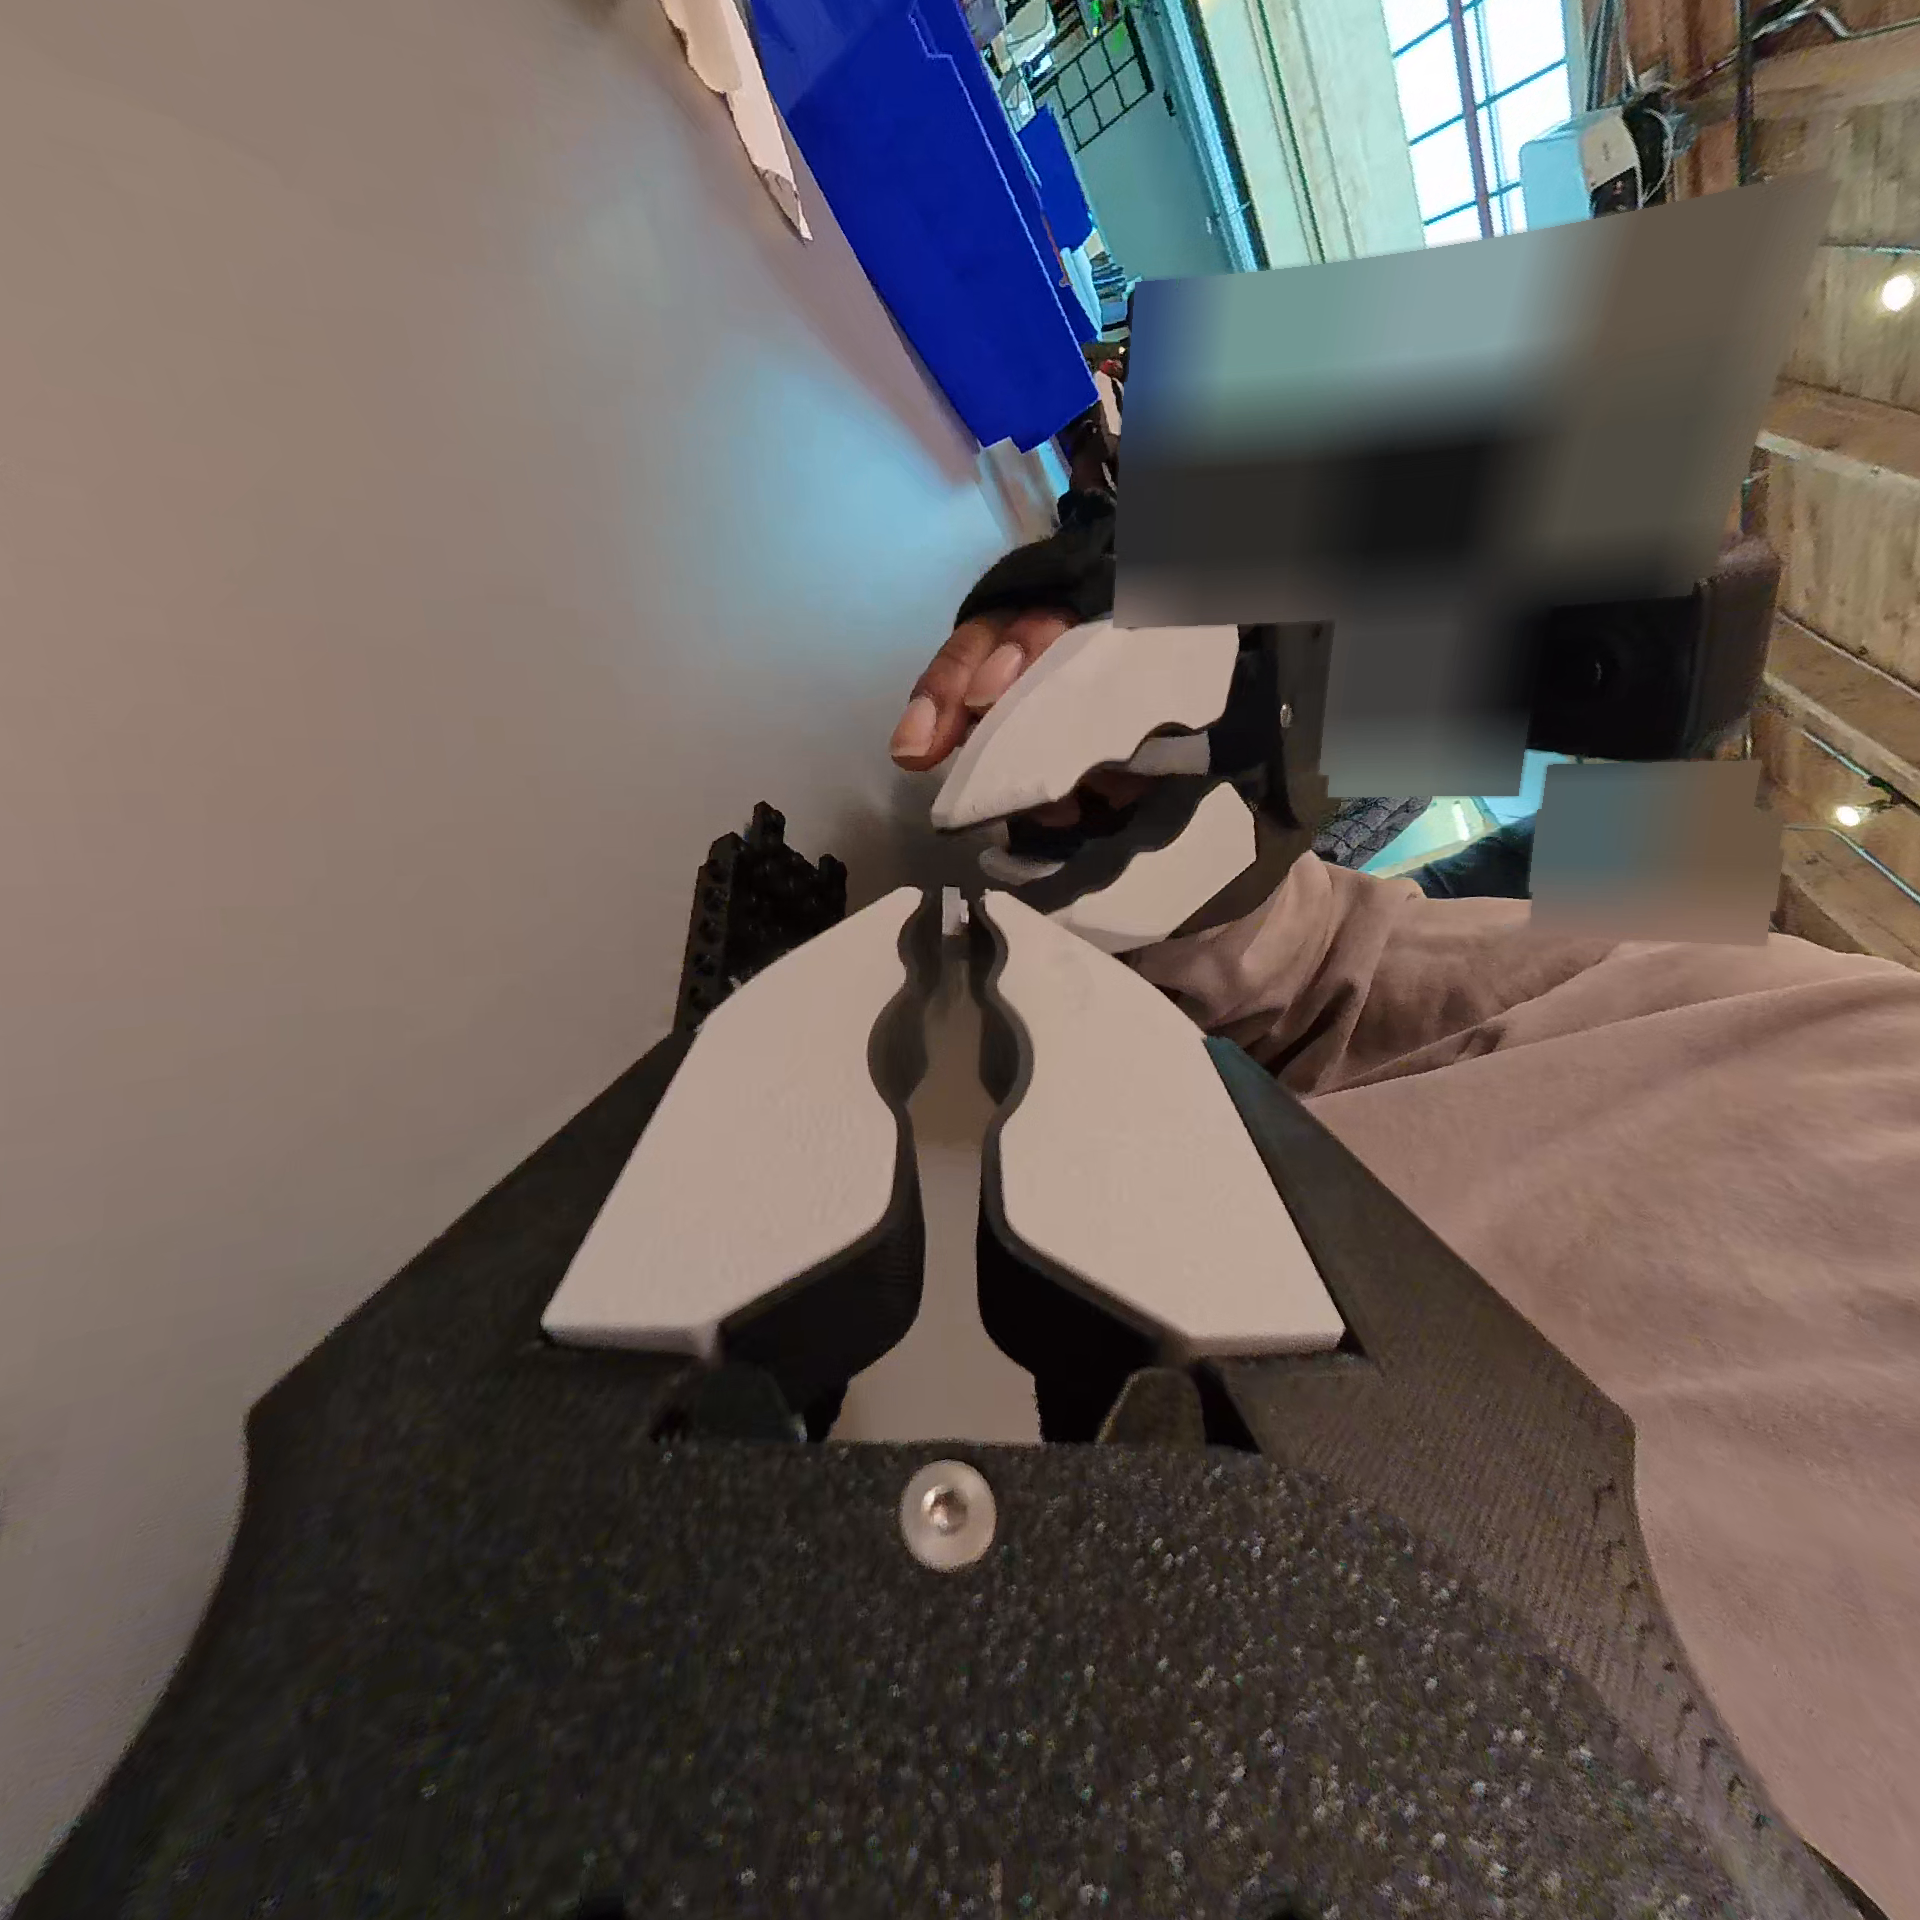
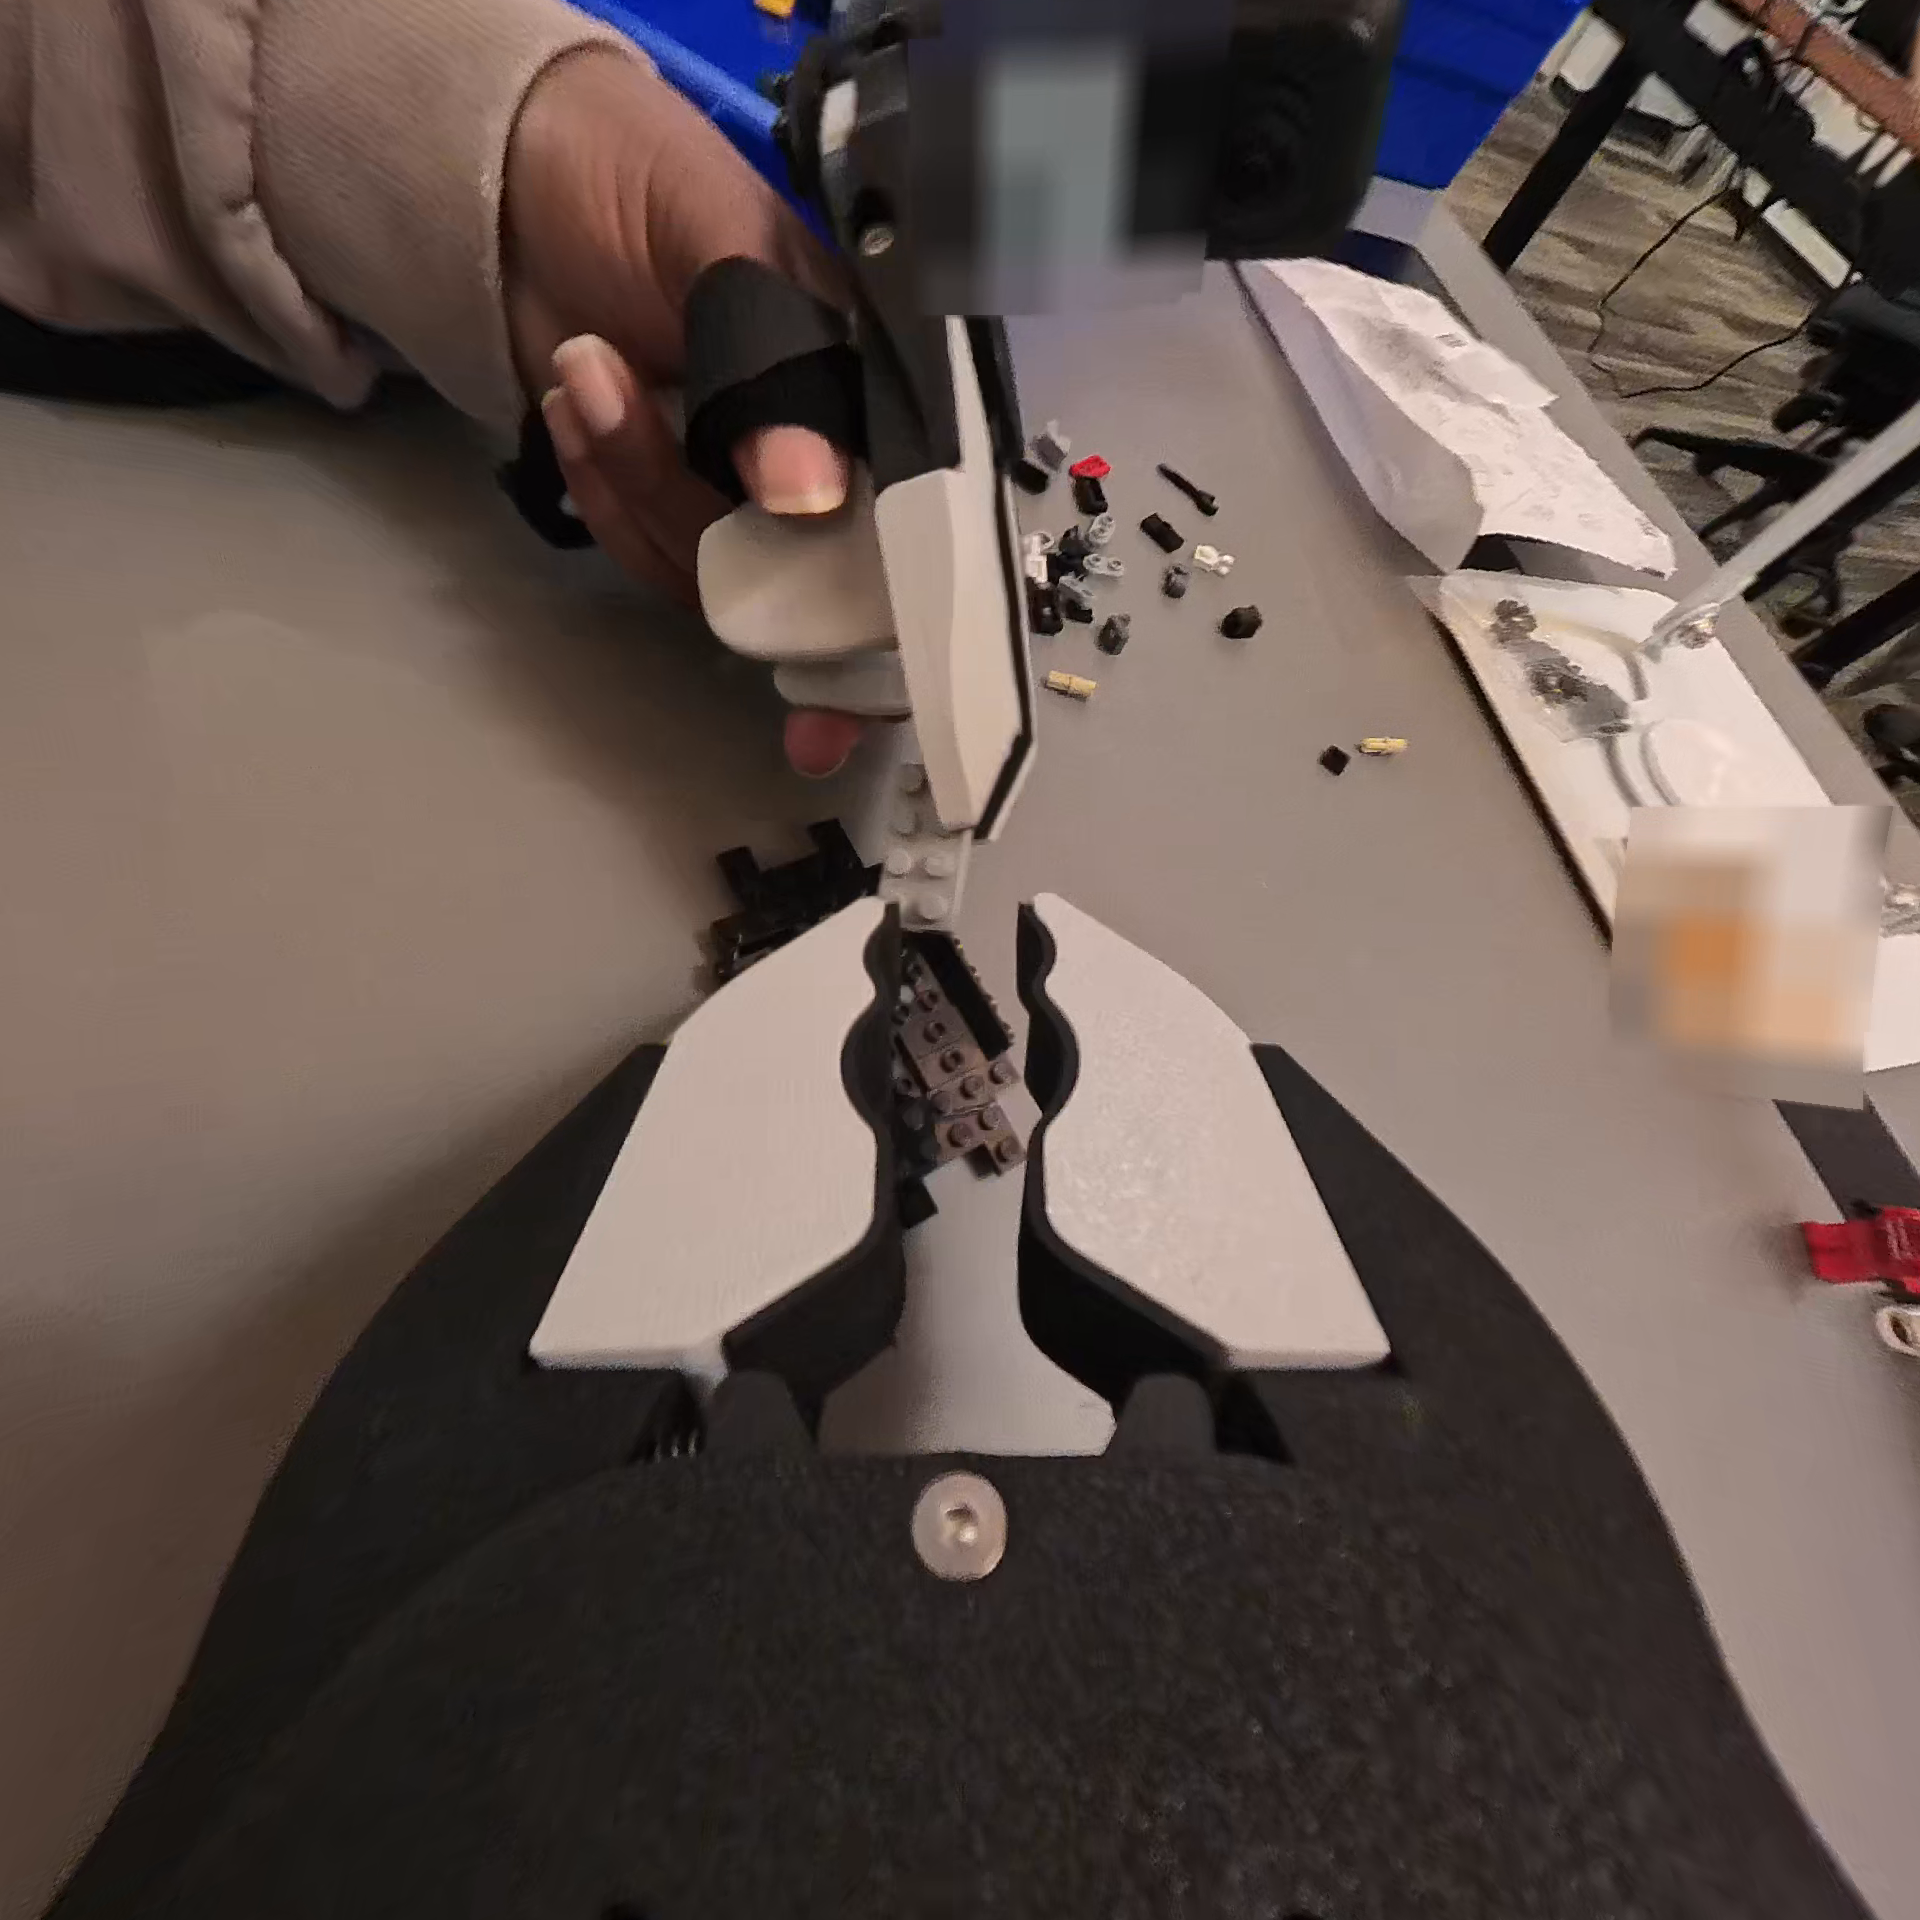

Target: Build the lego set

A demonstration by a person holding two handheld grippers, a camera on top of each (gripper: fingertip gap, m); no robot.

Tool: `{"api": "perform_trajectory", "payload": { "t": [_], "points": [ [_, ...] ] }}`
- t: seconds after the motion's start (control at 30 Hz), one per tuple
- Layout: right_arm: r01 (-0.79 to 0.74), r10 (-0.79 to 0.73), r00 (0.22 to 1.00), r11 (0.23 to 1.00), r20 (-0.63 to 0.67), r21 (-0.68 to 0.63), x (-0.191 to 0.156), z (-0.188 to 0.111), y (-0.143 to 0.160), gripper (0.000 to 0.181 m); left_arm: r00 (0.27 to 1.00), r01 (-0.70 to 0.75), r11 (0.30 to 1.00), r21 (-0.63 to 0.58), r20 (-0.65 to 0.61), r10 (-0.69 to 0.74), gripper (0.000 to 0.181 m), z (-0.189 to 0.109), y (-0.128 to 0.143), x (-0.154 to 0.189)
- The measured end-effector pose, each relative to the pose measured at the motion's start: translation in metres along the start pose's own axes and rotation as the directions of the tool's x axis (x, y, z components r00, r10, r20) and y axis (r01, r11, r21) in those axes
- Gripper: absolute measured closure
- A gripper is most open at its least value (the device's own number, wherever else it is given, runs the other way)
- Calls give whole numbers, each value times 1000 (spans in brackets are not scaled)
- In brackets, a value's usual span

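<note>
Build is partway, by my read: a black studded sub-assembly (image 2: pixel 951 1049) exists w/ several dark plates stacked on it, but lots of loose small pieces (image 2: pixel 1112 561) are unused on the grey table (image 2: pixel 1299 935), approx 1 o'clock from the right gripper (image 2: pixel 956 914), plus bagged parts (image 2: pixel 1558 665) and a paper sheet (image 2: pixel 1434 416) further out at 2 o'clock, so most of the set looks left to do. Step in hand seems to be adding the light grey plate (image 2: pixel 920 862): the left gripper (image 1: pixel 954 902) is pinched narrow on it, only the plate's thin edge showing between the tips in the left wrist view; in the right wrist view it comes down from 12 o'clock w/ the plate's lower end just above the black assembly. The right gripper's fingers stand moderately apart w/ the assembly between them; the left one touches or nearly touches it, the other is clear, so no firm grip as far as I can tell. Another black piece (image 2: pixel 779 894) sits at 10 o'clock, close beside the tips. Room: bare table to the left at 9 o'clock, good for moving; the right side is crowded w/ parts, paper, a red item (image 2: pixel 1870 1247) at 3 o'clock, and the table edge runs past it toward the floor. Blue bins (image 1: pixel 935 229) line the far side.
</note>
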State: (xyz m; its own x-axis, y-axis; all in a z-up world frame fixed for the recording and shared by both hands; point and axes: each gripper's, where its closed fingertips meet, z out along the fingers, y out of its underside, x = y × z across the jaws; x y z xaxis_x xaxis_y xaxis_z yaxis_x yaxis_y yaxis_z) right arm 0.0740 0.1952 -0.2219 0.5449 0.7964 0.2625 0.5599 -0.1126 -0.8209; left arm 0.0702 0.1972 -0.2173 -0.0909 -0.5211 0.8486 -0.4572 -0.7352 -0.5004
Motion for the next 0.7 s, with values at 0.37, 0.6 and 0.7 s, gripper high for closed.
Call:
{"api": "perform_trajectory", "payload": {
  "t": [0.37, 0.6, 0.7],
  "points": [
    [-66, 63, 998, 994, -29, -89, 1, 7, 8, 166, 998, -32, 998, 58, 52, 29, 165, 4, -8, -5],
    [-365, 365, 931, 931, 31, 15, 12, -1, -2, 165, 998, -63, 995, 74, 21, 61, 168, 4, -12, 1],
    [-361, 361, 932, 932, 29, 7, 10, 2, 0, 165, 998, -63, 995, 80, 15, 62, 176, 4, -14, 1]
  ]
}}
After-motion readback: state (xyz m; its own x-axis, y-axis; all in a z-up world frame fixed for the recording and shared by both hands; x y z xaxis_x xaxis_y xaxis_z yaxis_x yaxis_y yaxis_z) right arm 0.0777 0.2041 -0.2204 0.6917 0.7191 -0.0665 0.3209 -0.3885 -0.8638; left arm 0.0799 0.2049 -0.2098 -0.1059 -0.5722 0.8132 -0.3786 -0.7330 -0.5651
